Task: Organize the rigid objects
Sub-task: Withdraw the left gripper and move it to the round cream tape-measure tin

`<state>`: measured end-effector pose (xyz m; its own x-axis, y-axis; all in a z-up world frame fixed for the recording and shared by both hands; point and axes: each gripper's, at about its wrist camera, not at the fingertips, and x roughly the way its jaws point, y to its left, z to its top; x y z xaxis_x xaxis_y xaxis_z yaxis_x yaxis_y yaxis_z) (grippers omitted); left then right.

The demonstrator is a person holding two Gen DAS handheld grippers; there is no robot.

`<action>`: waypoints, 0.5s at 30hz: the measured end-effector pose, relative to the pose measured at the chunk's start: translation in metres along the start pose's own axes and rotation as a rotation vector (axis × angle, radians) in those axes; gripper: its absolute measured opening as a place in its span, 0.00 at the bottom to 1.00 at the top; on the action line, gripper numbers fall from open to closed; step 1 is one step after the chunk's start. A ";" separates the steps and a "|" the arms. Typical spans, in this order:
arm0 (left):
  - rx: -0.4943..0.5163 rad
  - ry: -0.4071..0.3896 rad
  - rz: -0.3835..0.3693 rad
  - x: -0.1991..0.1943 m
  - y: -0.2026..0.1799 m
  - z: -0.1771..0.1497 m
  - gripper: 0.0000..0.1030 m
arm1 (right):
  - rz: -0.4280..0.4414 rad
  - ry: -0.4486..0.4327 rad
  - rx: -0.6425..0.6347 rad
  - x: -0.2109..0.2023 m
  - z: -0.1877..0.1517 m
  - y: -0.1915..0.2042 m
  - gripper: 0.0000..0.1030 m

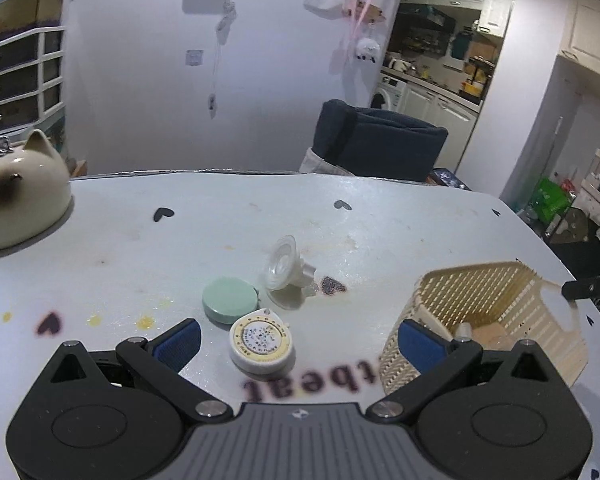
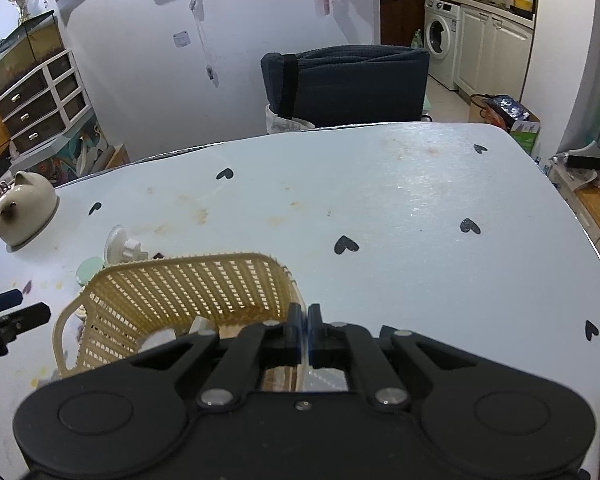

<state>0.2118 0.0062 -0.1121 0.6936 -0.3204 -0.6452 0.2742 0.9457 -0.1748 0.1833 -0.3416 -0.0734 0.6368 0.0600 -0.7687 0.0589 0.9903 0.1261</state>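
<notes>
Spreading across both views, the counter carries everything in play: a pale cloth with dark hearts, its far edge bare and its right end wide open. Next in size, the woven basket stands at the right of the left wrist view, already holding a few pieces, one with a white cap. The right gripper is pinched fully together on the basket's near rim, apparently steadying it. The left gripper hovers with its jaws wide apart and empty, framing the round tape measure, which lies flat just ahead. Touching or nearly touching it sits the green disc, and beside that the clear suction cup, tipped on its side. By my reading, 3 loose items remain and the step in hand is the reach for the tape measure. The next move calls for lowering squarely over it without nudging the disc, then carrying it right over the basket wall. A cat-shaped pot sits well clear at the far left.
</notes>
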 end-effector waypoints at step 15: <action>-0.013 0.060 -0.047 0.050 0.019 -0.006 1.00 | -0.043 0.032 0.017 0.004 0.004 0.007 0.04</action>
<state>0.2474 0.0087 -0.1523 0.6389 -0.3610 -0.6793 0.2963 0.9304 -0.2157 0.1889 -0.3353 -0.0734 0.6087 0.0217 -0.7931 0.0989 0.9898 0.1030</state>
